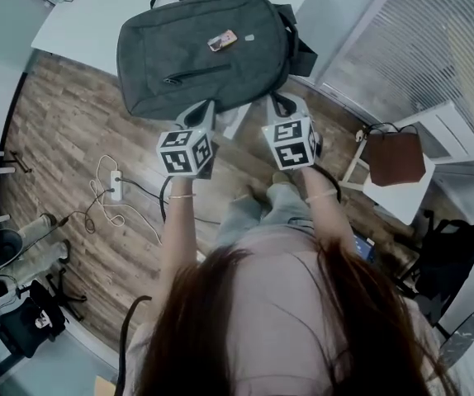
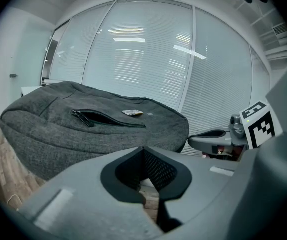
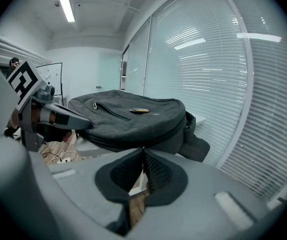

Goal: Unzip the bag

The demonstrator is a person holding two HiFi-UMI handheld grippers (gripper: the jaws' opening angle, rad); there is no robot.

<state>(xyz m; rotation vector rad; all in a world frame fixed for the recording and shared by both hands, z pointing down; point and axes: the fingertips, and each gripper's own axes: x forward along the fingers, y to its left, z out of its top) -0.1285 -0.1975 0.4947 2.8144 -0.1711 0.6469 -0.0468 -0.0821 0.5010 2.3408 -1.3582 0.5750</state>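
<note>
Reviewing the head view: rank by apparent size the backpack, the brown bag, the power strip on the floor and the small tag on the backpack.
1. Backpack, by far the largest.
2. Brown bag.
3. Power strip and tag look about alike. The strip lies farther from the camera, so I leave these two unranked.

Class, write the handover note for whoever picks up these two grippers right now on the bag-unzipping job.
Left gripper: shut, empty, by the backpack's near edge.
Right gripper: shut at the same edge; whether it pinches a zip pull can't be told.
Backpack lies flat on the white table, overhanging its edge.
Done: no main zip shows open.
To do: find the pull, unzip.
</note>
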